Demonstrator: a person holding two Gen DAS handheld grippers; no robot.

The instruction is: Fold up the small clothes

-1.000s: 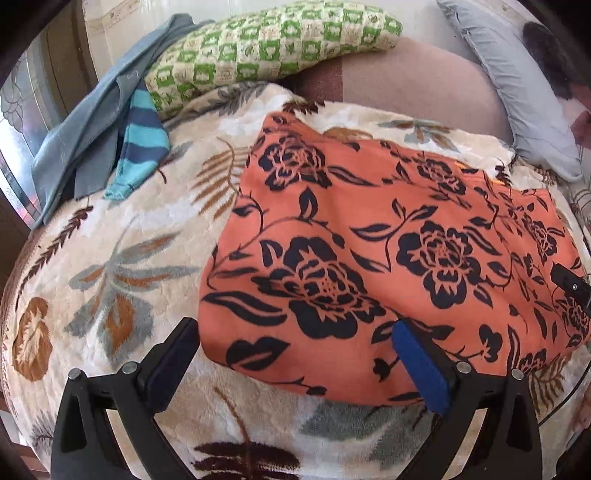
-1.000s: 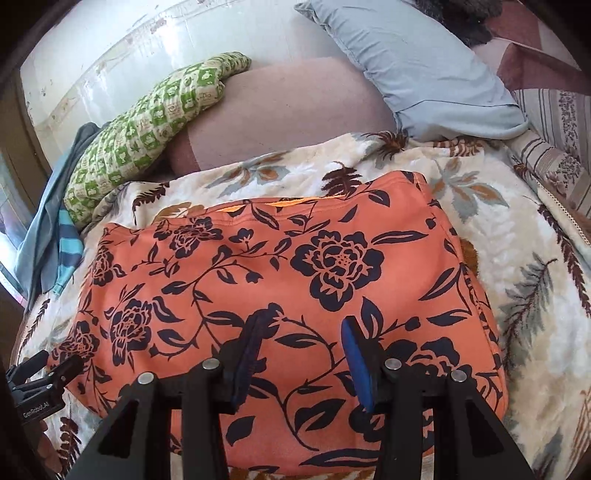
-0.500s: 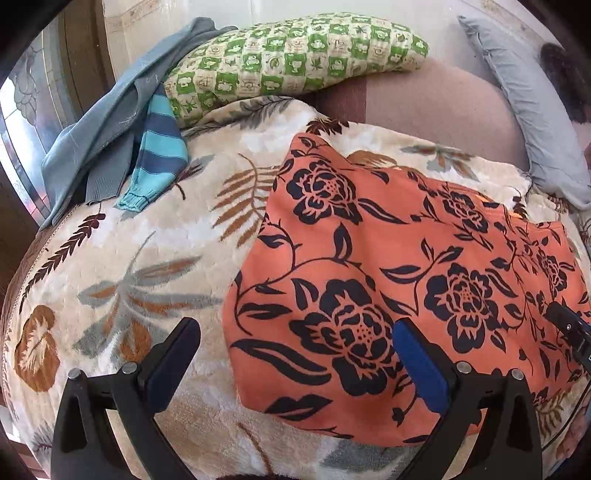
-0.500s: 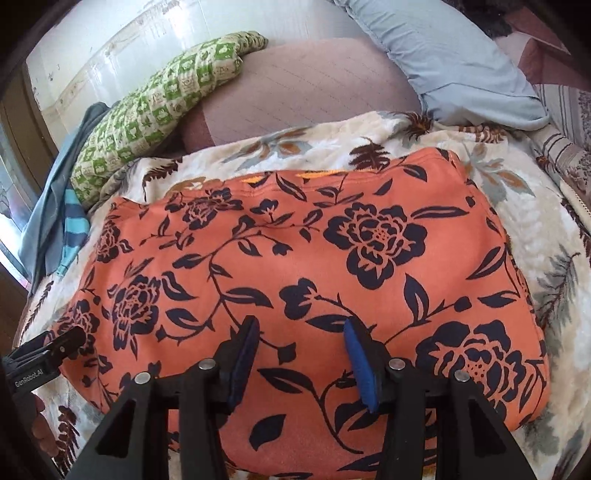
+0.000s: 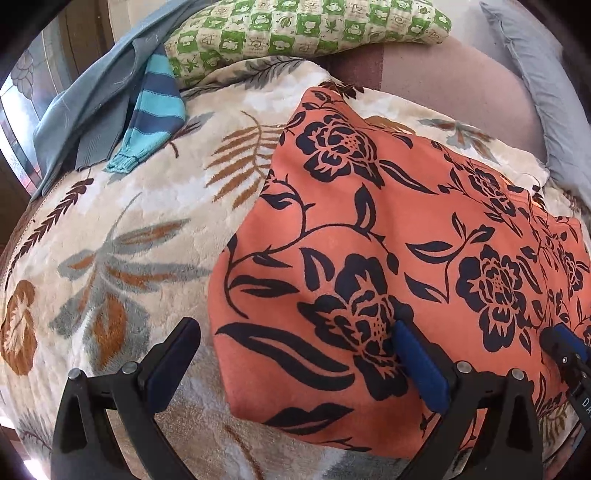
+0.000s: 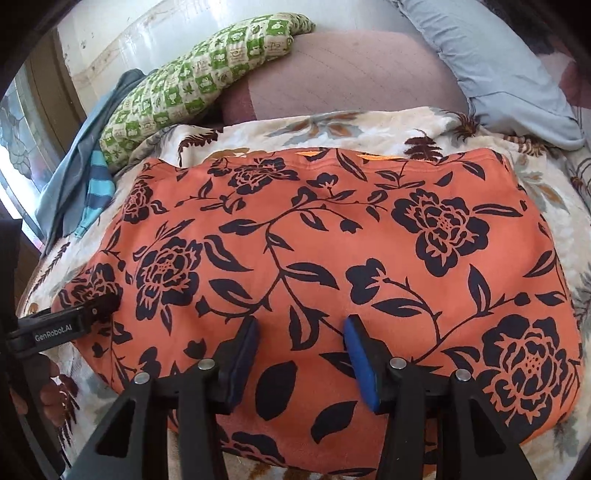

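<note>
- While both grippers hover low, the orange floral garment (image 6: 332, 251) lies flat on the leaf-print blanket (image 5: 122, 236).
- Left gripper (image 5: 295, 354) is wide open, straddling the garment's left edge, gripping nothing.
- Right gripper (image 6: 299, 347) sits about half open over the near hem, pads not pinching fabric.
- Green checked pillow (image 5: 303, 29) is way behind.

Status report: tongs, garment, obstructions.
Left tongs open at orange floral garment's left edge. Right tongs open, over its near middle. Garment flat on blanket. Nothing obstructing.
</note>
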